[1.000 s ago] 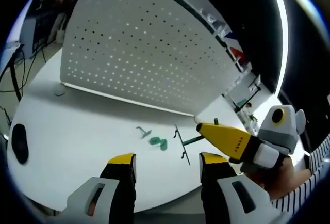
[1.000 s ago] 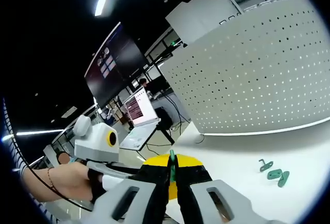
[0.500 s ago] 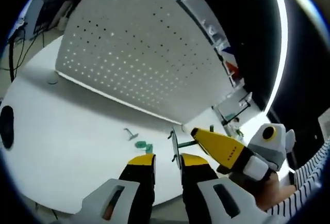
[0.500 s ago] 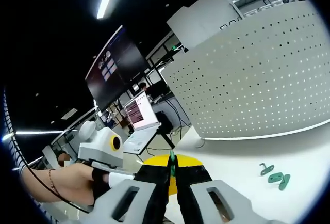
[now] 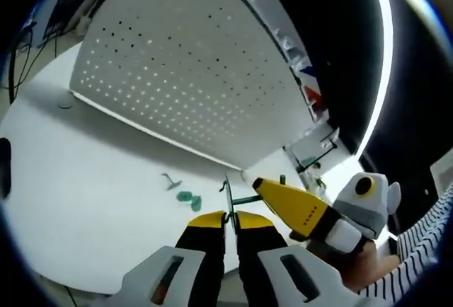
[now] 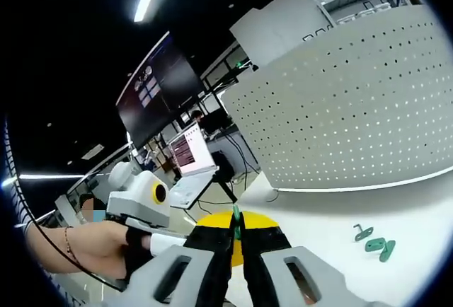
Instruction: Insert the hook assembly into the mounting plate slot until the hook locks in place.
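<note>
In the left gripper view my left gripper (image 5: 230, 219) is shut on a thin dark wire bracket (image 5: 226, 197) that stands upright between its yellow tips. A green hook rod (image 5: 244, 199) runs from that bracket to my right gripper (image 5: 260, 185), which comes in from the right and holds the rod's other end. In the right gripper view the right gripper (image 6: 236, 225) is shut on the green hook rod (image 6: 236, 215), seen end-on. The bracket is hidden there behind the jaws. Both tools hover just above the white table (image 5: 85, 172).
A large white pegboard (image 5: 191, 73) stands tilted at the back of the table. Loose green parts (image 5: 188, 198) and a small metal hook (image 5: 170, 180) lie in front of it, and the green parts (image 6: 375, 245) appear again at the lower right. A hand (image 6: 78, 247) holds the left tool.
My left gripper's jaws have gone from wide open to shut on the dark wire bracket. The right gripper has kept its hold on the green rod.
</note>
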`<state>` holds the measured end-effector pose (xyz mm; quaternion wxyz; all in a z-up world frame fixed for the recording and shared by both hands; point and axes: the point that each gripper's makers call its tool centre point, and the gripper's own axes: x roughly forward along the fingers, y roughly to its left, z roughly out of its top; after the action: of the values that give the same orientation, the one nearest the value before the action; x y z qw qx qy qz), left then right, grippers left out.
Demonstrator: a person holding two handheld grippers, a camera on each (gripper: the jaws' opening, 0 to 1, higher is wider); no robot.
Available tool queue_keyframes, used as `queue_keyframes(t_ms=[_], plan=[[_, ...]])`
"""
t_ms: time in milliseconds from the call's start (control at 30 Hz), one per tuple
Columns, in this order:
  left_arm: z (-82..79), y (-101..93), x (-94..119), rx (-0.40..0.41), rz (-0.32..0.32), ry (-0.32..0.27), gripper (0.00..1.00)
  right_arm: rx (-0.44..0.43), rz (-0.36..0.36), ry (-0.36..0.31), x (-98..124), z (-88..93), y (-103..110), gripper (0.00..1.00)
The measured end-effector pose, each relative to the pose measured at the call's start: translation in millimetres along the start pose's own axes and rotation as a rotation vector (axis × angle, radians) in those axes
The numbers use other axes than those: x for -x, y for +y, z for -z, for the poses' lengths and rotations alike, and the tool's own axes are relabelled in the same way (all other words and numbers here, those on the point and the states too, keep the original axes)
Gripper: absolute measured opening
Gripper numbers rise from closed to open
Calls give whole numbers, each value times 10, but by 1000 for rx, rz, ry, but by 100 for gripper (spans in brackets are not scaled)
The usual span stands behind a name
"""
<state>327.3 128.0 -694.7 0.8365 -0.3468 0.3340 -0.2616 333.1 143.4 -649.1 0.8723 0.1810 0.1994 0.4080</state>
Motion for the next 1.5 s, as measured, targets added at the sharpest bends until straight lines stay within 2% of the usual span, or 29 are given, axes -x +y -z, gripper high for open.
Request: queue_keyframes(t_ms=[267,400,633,733,867,900,1000,1167,1233,1500], plan=[[-42,34,22,-18,-25,-13,2,38,-1,0,-3,3,33,0],[-38,32,24,-15,-25,-6,2,32,-4,7,-7,-1,29,0],[-64,39,30,-55,-43,-11,1,18,-3,30,-12,-9,26,2],[-174,59,63,-111,-70,-53,1,-46,-21,21,-14,-86,43,12],[-267,77,89,-171,-89,-75,1,-29,-31,22,-4,-153,63,12],[-276,81,92,-184,-95,-76,1,-24,-41,39,-12,-146,72,12],[-282,89,93,-282,-117,-69,1,-33,-73,83,-38,-89,112,12],[-272,43,90,-427,-128,-61,1,-52,-73,102,-66,-31,95,12],[-258,34,81,-458,-128,-53,1,-50,-74,105,-66,-16,95,10],[-288,33,103,-490,-128,-74,1,-57,-72,107,-54,-4,88,8]])
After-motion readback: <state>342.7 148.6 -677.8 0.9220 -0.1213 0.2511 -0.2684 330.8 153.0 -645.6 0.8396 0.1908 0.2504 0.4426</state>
